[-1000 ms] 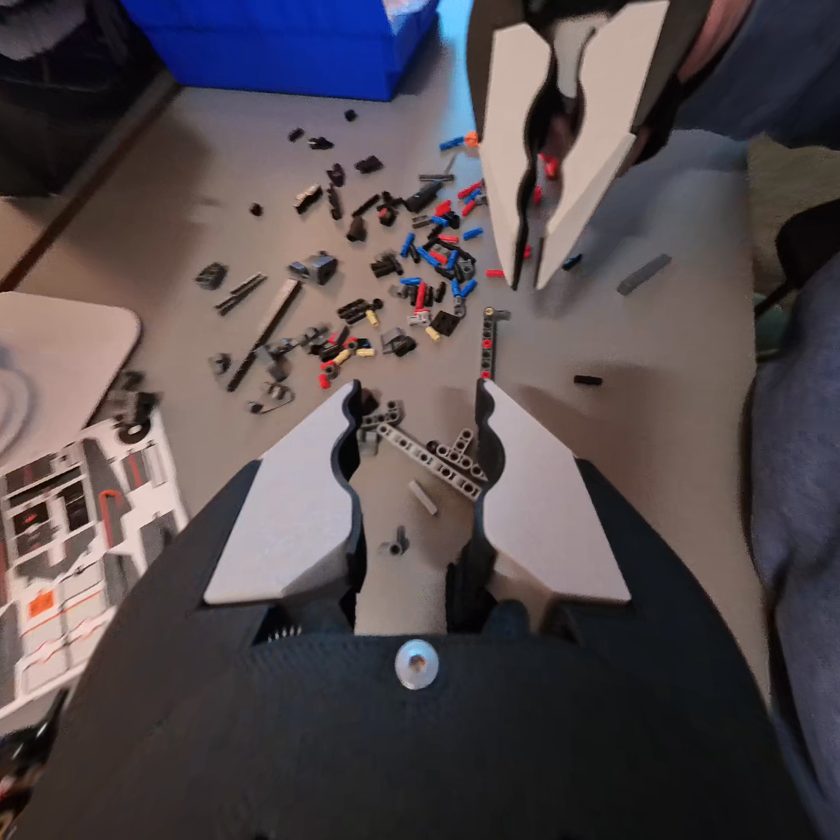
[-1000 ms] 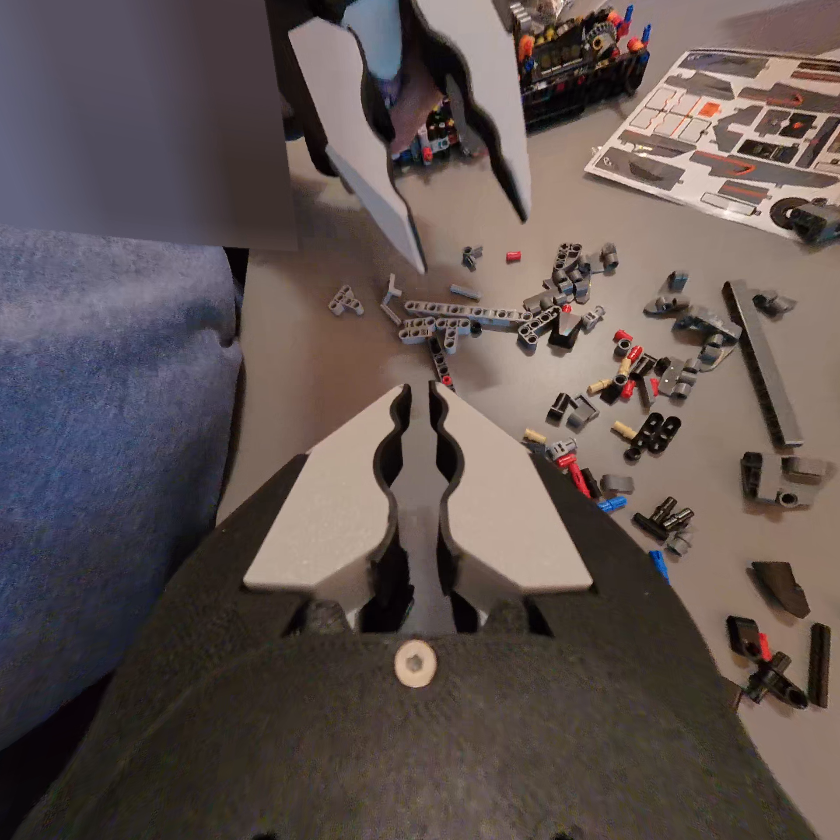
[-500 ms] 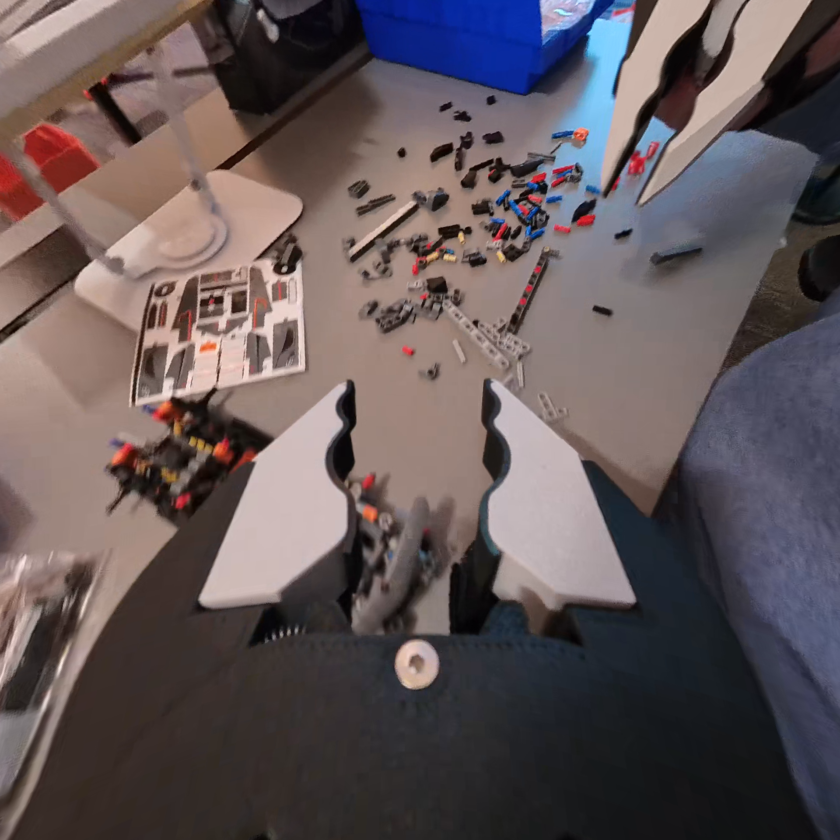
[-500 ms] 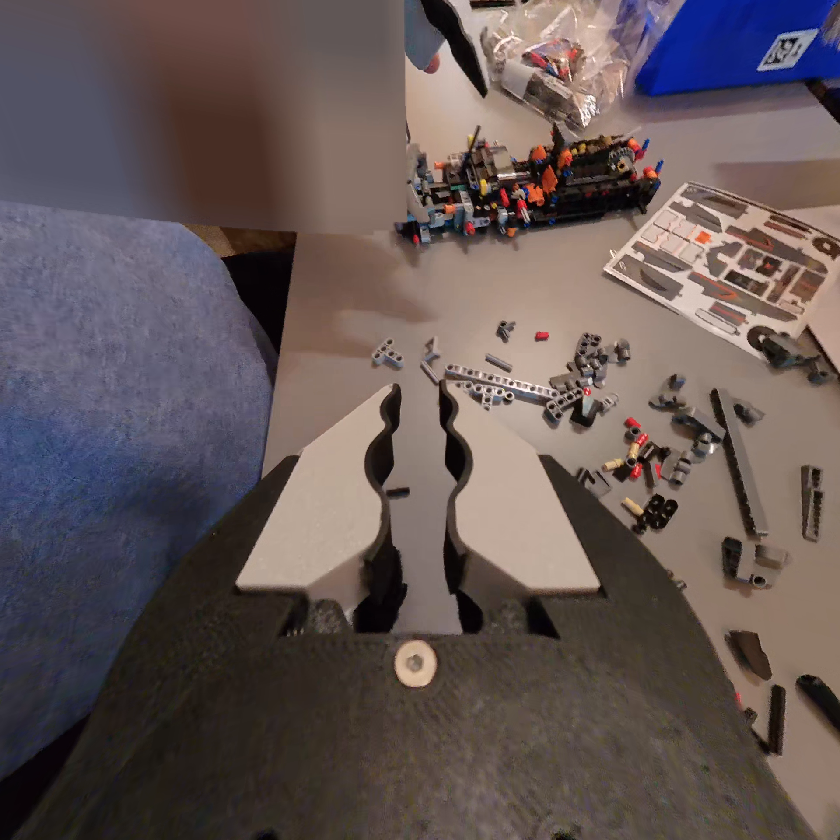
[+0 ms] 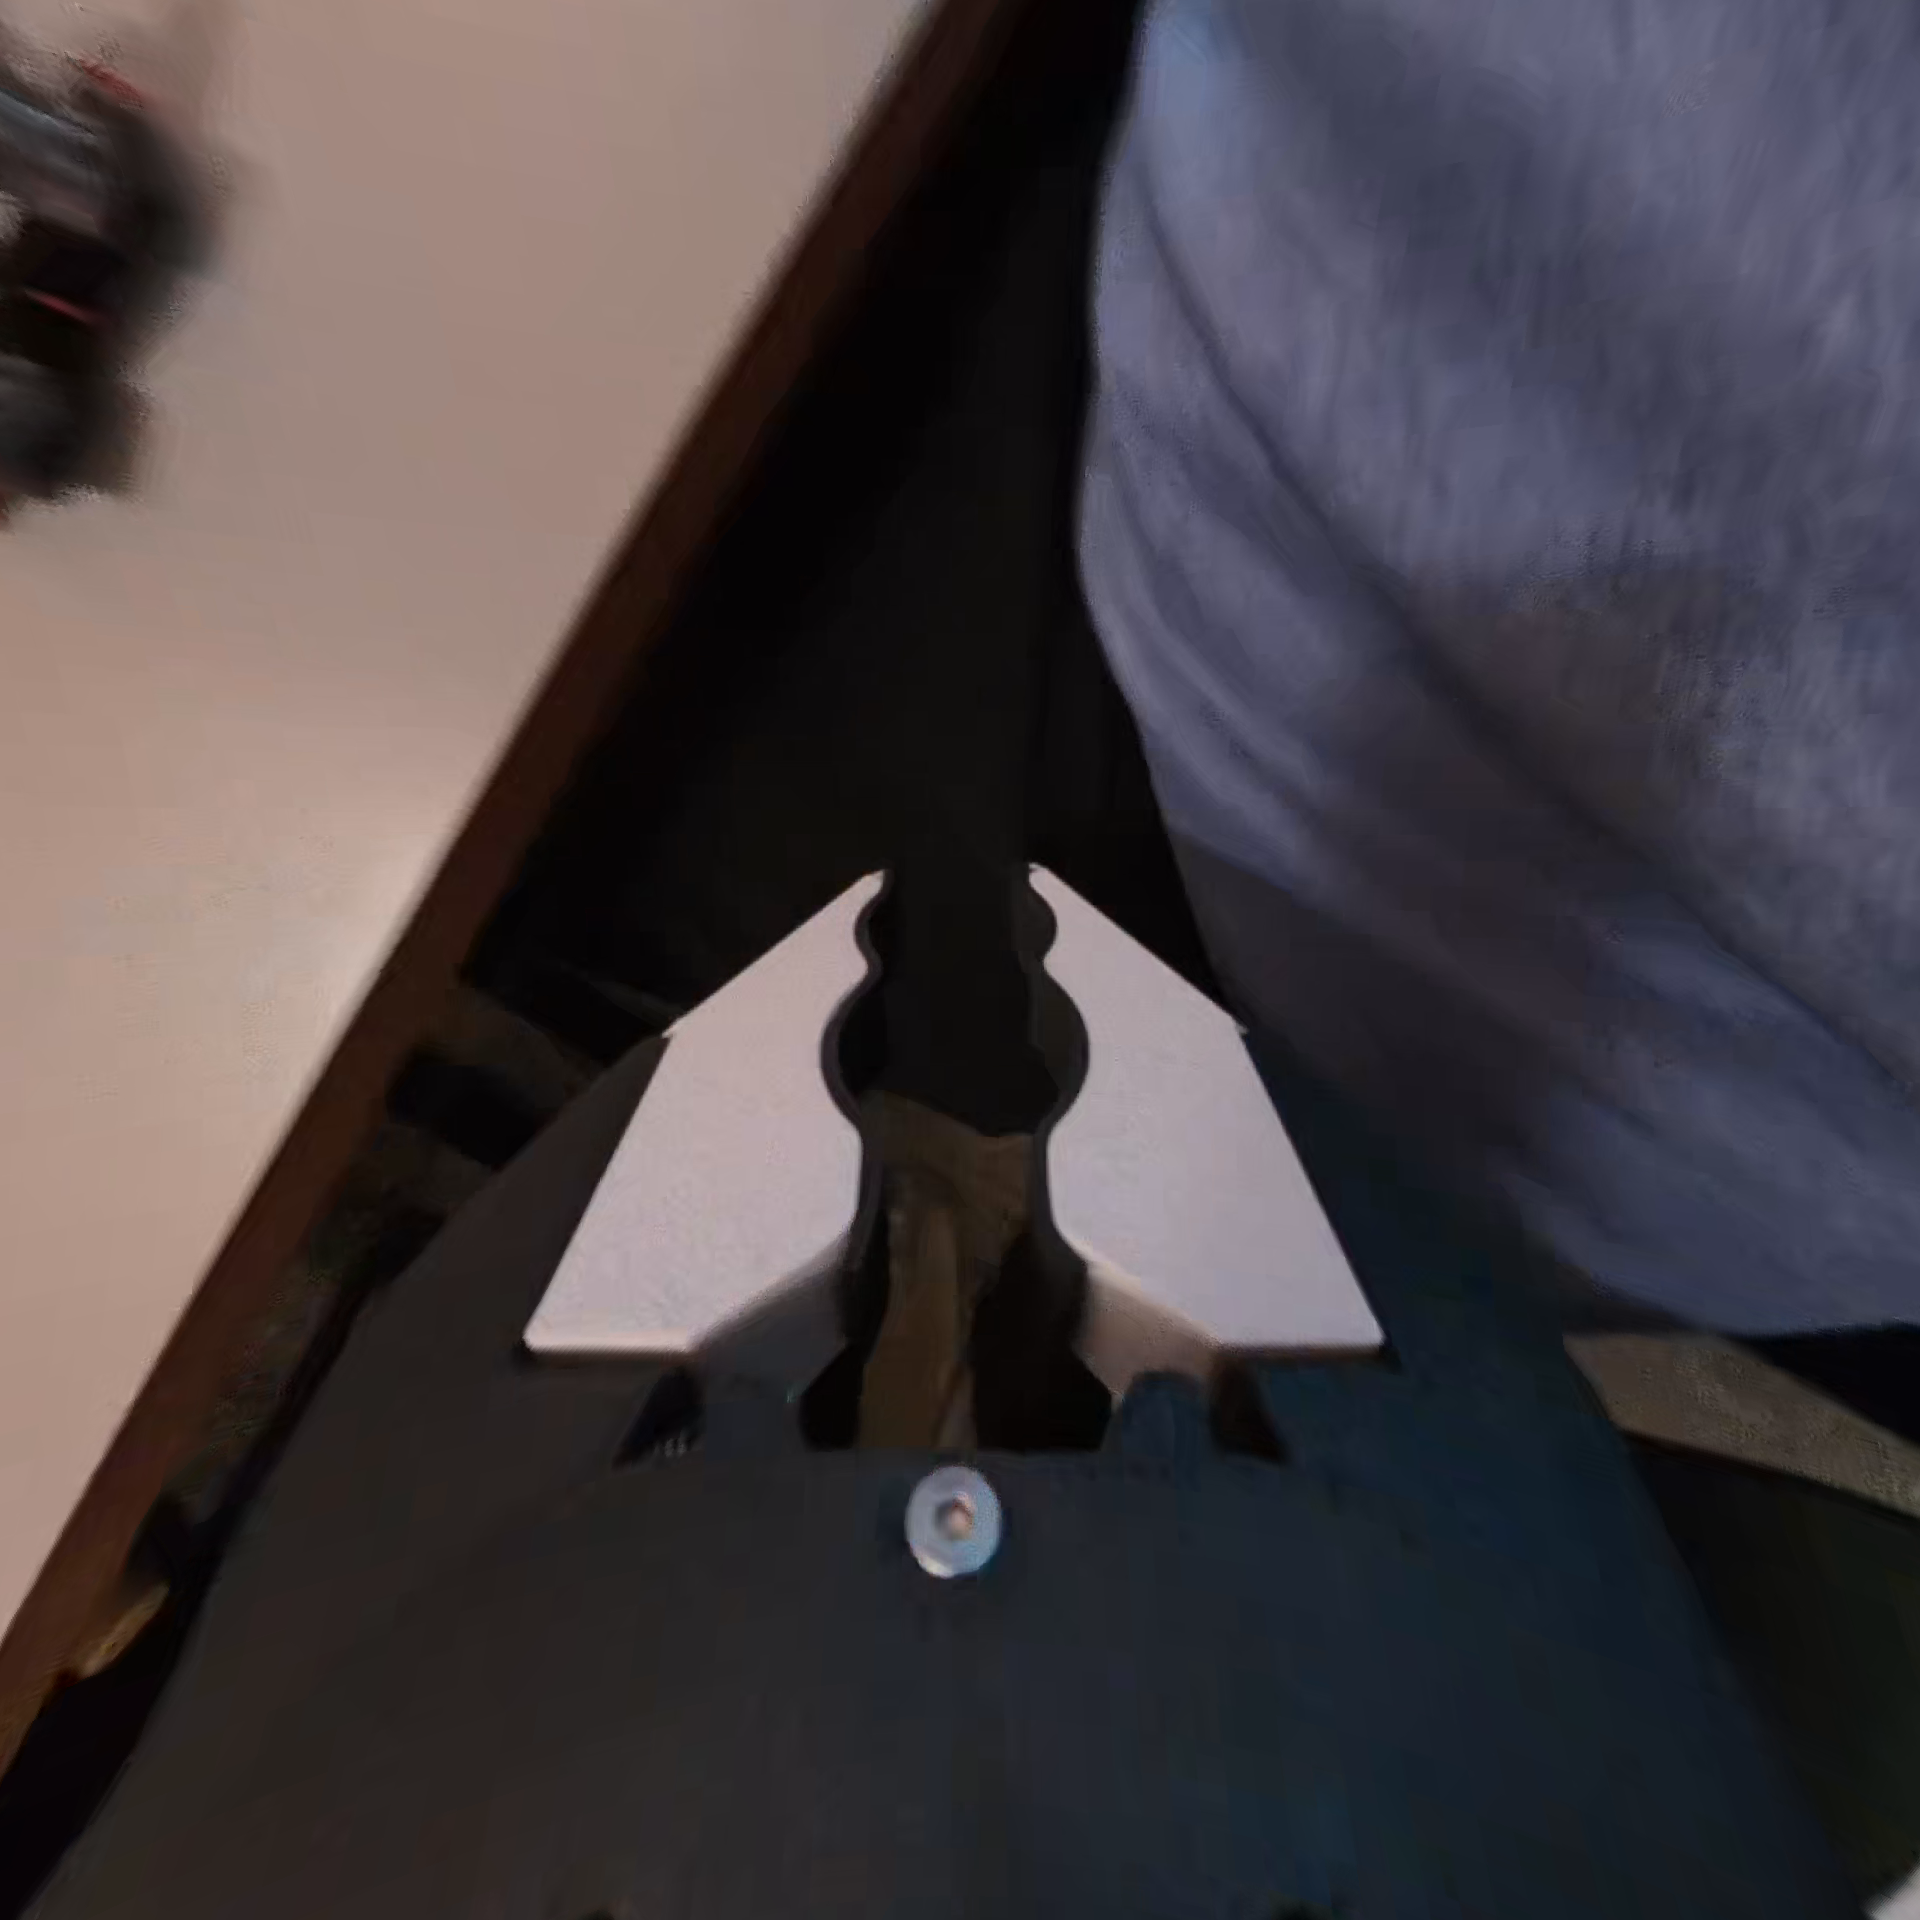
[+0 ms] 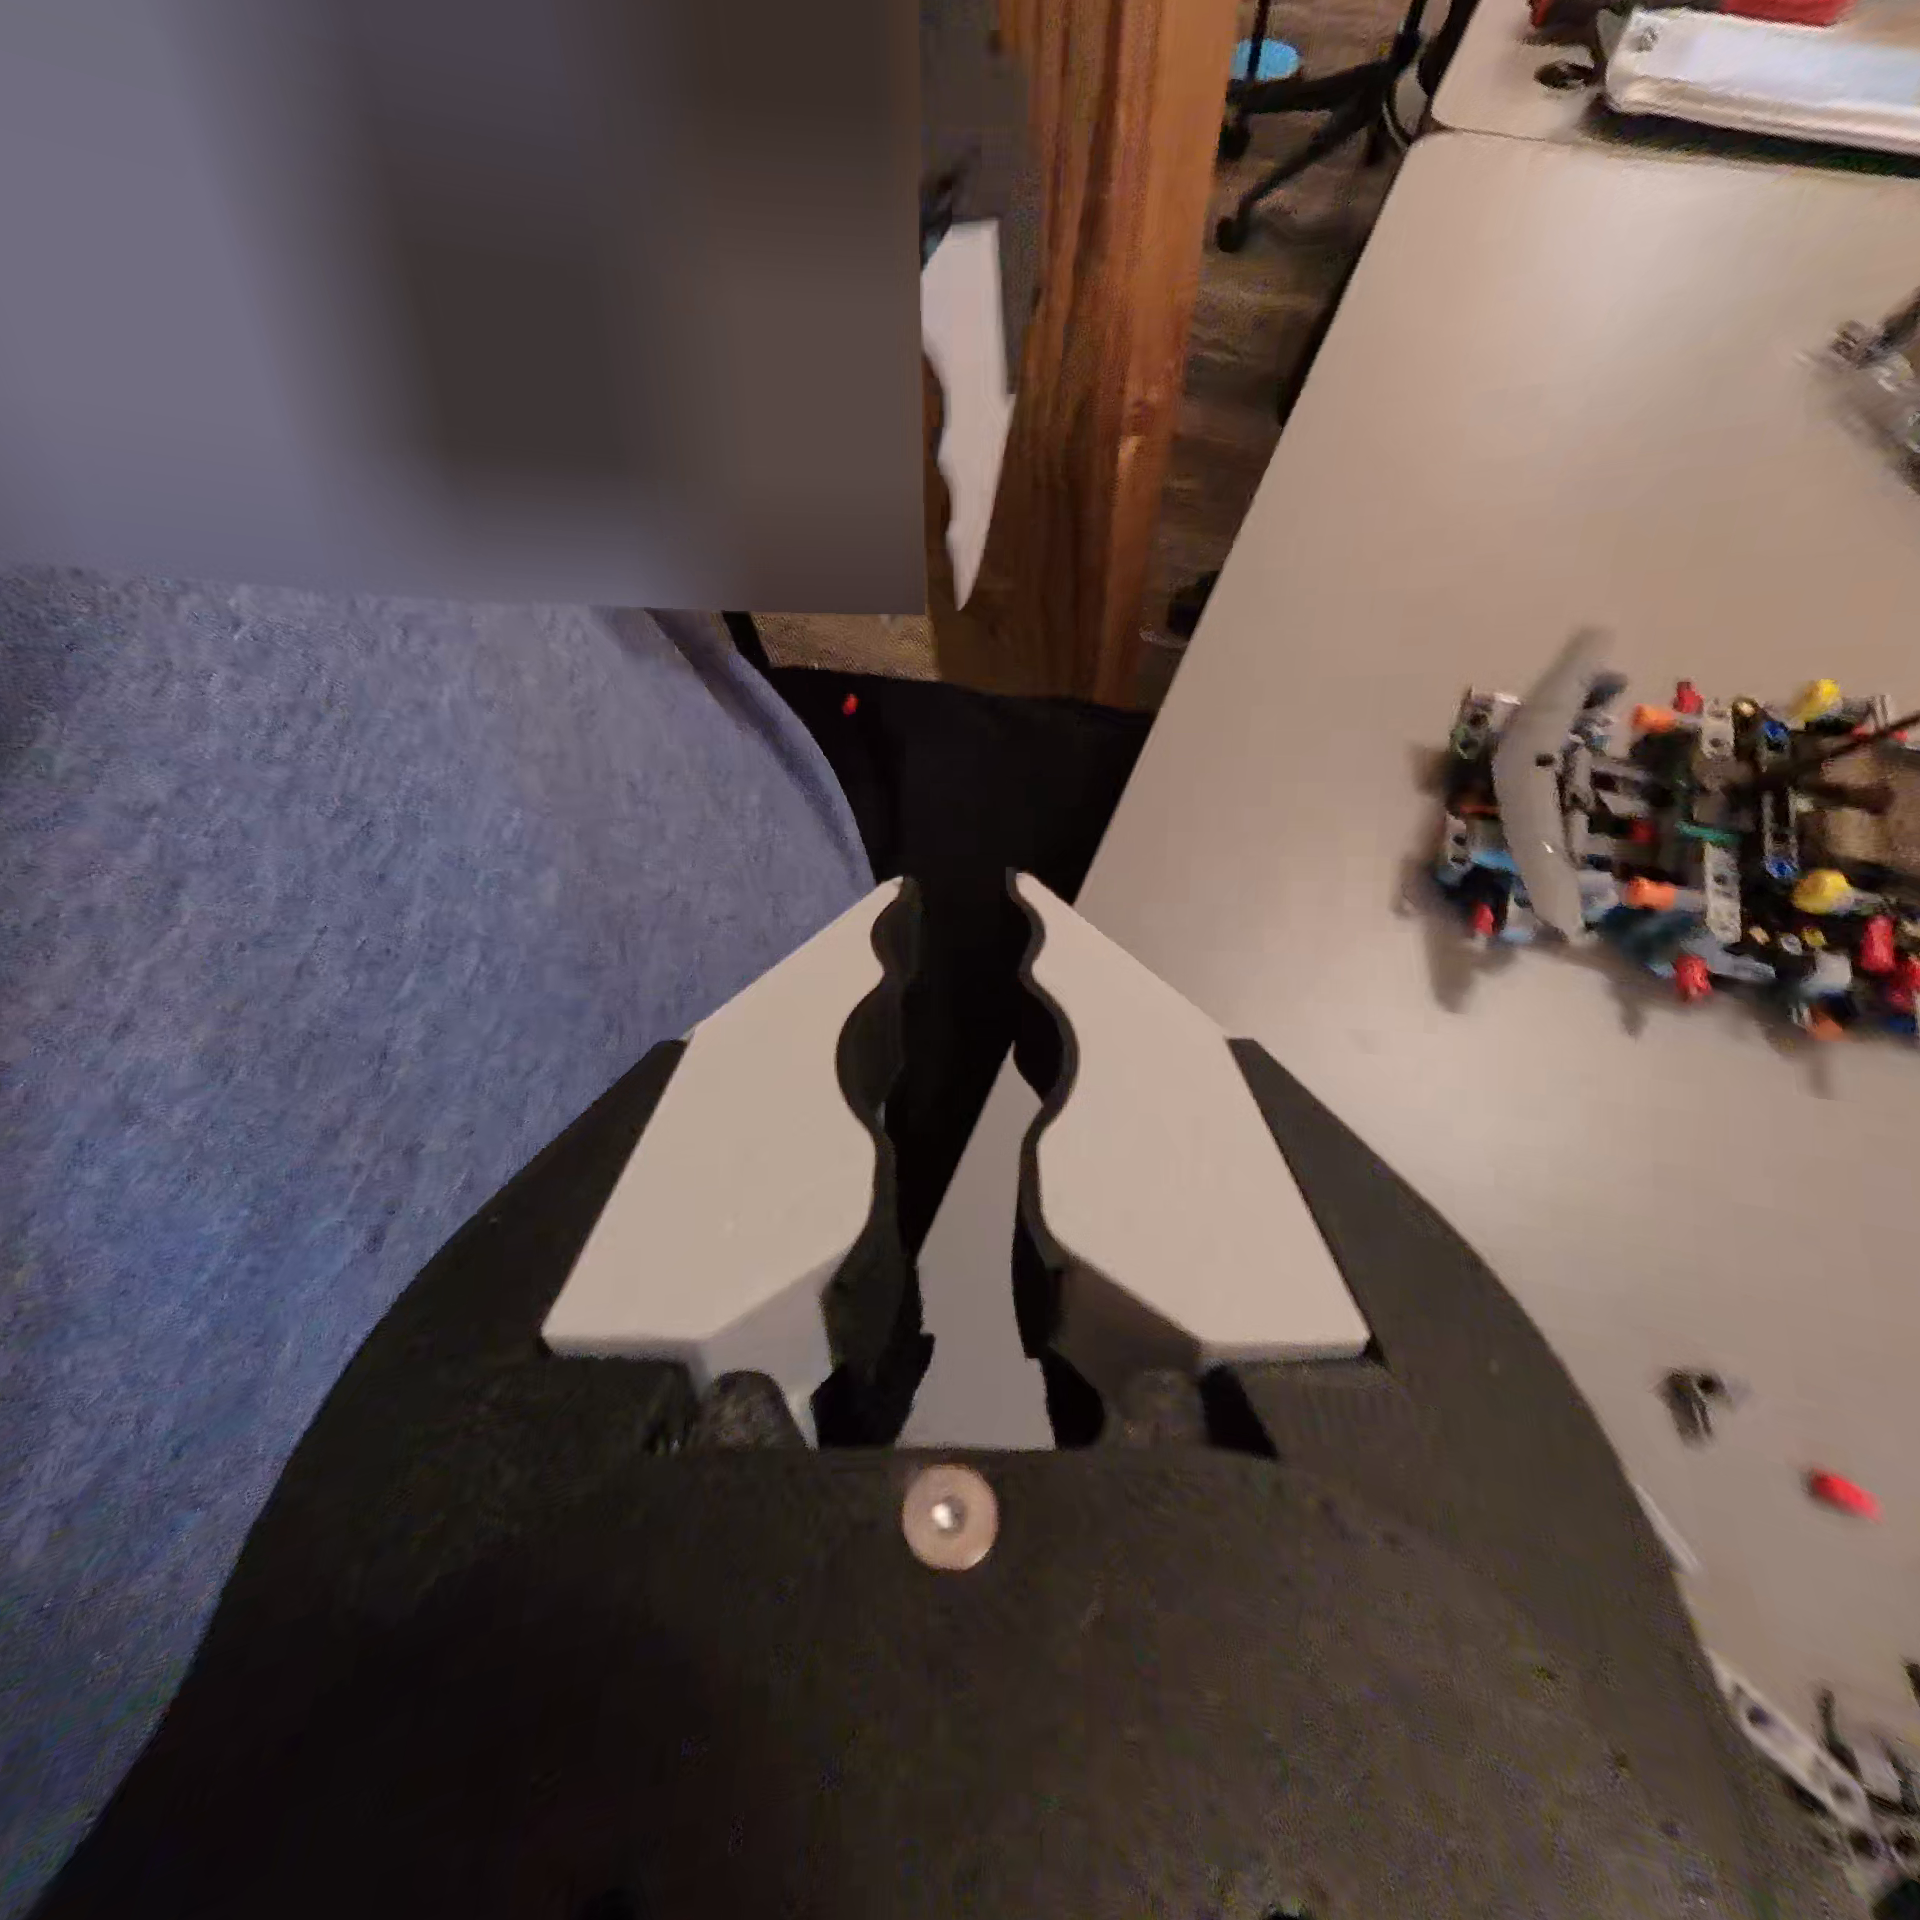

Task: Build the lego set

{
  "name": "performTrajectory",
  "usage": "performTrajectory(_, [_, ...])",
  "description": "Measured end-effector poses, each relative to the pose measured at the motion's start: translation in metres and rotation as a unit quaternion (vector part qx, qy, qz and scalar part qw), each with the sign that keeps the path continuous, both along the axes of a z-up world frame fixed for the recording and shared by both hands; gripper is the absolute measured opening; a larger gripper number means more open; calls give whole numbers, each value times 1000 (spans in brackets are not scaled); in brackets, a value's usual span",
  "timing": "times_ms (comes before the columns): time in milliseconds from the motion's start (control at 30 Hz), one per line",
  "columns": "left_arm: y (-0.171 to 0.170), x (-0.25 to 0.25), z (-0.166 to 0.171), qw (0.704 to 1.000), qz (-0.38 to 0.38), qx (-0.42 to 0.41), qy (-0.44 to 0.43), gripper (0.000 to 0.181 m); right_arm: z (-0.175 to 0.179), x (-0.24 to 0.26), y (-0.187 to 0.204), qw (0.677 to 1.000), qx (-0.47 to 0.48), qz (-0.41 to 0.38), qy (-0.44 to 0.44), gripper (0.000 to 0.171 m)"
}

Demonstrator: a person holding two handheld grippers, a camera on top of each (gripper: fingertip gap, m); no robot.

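We hold two grippers off the near edge of the grey table [image 6: 1558,416], and neither is over the work. The left gripper [image 5: 956,883] points down past the table edge toward a dark gap beside a person's blue-grey garment [image 5: 1558,623]. Its two pale fingers [image 5: 727,1174] stand a narrow gap apart with nothing between them. The view is blurred, and only a dark smudge shows on the table at far left; we cannot tell what it is.

The right gripper [image 6: 961,888] also hangs just off the table's near edge, its tips over the dark space between the table and the garment. Its jaws are likewise slightly parted and empty.

The partly built lego model [image 6: 1683,862] sits on the table, well to the right of the right gripper's tips. It is a long dark frame studded with red, orange, blue and yellow pieces, with a curved grey panel [image 6: 1538,810] leaning at its near end. Nearer us than the model, a small red piece [image 6: 1844,1496] and a small dark piece [image 6: 1694,1403] lie loose on the table. More pale parts show blurred at the lower right corner. A wooden post [image 6: 1081,312] stands beyond the table's corner.

We judge the build to be midway: a chassis exists, loose pieces remain, and no piece is in hand.
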State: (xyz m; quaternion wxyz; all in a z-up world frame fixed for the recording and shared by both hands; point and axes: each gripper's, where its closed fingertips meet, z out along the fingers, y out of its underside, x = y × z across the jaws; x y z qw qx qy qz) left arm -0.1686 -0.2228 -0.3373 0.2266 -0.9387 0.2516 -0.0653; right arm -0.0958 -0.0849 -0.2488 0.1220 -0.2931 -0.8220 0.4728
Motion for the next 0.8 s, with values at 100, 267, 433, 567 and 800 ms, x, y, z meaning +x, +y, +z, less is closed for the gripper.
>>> performTrajectory(100, [-25, 19, -18, 998, -33, -44, 19, 18, 4, -2, -7, 1000, -30, -4, 10, 12])
performTrajectory(267, [-37, 19, -42, 993, -57, -87, 55, 14, 3, 7, -8, 999, -48, -11, 17, 10])
performTrajectory(433, [-38, 20, -58, 989, -73, -116, 64, 9, 9, 14, -3, 998, -61, -18, 28, 9])
performTrajectory(567, [-36, 25, -65, 988, -77, -122, 48, 7, 10, 19, 1, 997, -67, -21, 33, 8])
performTrajectory(800, [-36, 26, -71, 989, -73, -125, 35, 4, 16, 22, 5, 996, -78, -25, 43, 7])
